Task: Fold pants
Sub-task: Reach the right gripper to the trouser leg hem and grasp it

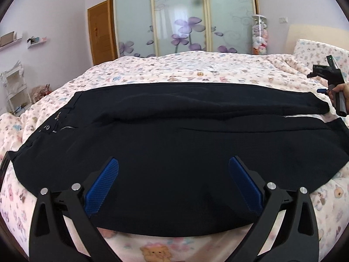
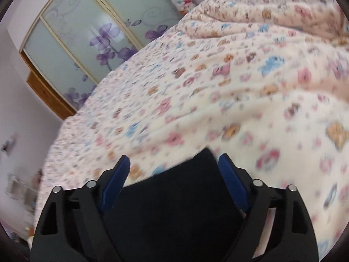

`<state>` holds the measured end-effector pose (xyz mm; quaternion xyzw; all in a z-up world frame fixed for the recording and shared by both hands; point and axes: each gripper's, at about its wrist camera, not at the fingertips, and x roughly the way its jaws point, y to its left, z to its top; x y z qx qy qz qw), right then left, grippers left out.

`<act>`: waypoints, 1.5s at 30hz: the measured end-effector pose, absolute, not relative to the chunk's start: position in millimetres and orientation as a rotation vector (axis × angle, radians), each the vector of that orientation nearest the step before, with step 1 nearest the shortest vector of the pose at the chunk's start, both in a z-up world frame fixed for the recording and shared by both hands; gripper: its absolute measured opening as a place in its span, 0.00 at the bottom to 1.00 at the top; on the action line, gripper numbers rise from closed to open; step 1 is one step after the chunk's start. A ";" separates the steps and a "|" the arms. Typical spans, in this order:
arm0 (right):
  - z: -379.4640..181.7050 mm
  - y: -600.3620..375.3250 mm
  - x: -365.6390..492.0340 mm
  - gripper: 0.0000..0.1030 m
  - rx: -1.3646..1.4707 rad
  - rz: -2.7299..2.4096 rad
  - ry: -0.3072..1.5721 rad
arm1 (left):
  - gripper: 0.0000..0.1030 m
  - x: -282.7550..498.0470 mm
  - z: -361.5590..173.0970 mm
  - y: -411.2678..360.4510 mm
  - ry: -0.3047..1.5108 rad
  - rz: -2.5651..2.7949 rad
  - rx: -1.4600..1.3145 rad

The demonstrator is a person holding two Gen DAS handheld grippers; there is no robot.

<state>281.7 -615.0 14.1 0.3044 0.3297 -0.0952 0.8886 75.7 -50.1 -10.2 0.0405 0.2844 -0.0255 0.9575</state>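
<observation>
Black pants (image 1: 174, 135) lie flat across the bed, waistband with zipper and button (image 1: 54, 127) at the left, leg ends at the right. My left gripper (image 1: 173, 166) is open above the near edge of the near leg, blue pads (image 1: 104, 185) wide apart. My right gripper (image 2: 172, 163) is open above the end of a pant leg (image 2: 174, 207), which lies between its fingers; this view is blurred. The right gripper also shows in the left wrist view (image 1: 327, 74), held in a hand by the far leg's hem.
The bed is covered by a pink bear-print blanket (image 1: 196, 69), with a pillow (image 1: 316, 50) at the far right. Behind stand a sliding wardrobe with flower-print doors (image 1: 181, 17), a wooden door (image 1: 101, 32) and a jar of plush toys (image 1: 259, 35).
</observation>
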 end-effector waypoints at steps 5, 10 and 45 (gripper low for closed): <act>-9.1 -622.7 305.4 0.74 0.604 -0.275 0.739 | 0.98 77.2 -15.4 -53.2 0.615 -0.096 0.071; -28.9 -617.8 309.2 0.60 0.565 -0.273 0.789 | 0.98 81.3 -18.3 -54.3 0.646 -0.110 0.065; -9.3 -452.0 20.0 0.12 0.169 0.006 0.806 | 0.98 73.8 -6.5 -44.1 0.587 -0.175 -0.092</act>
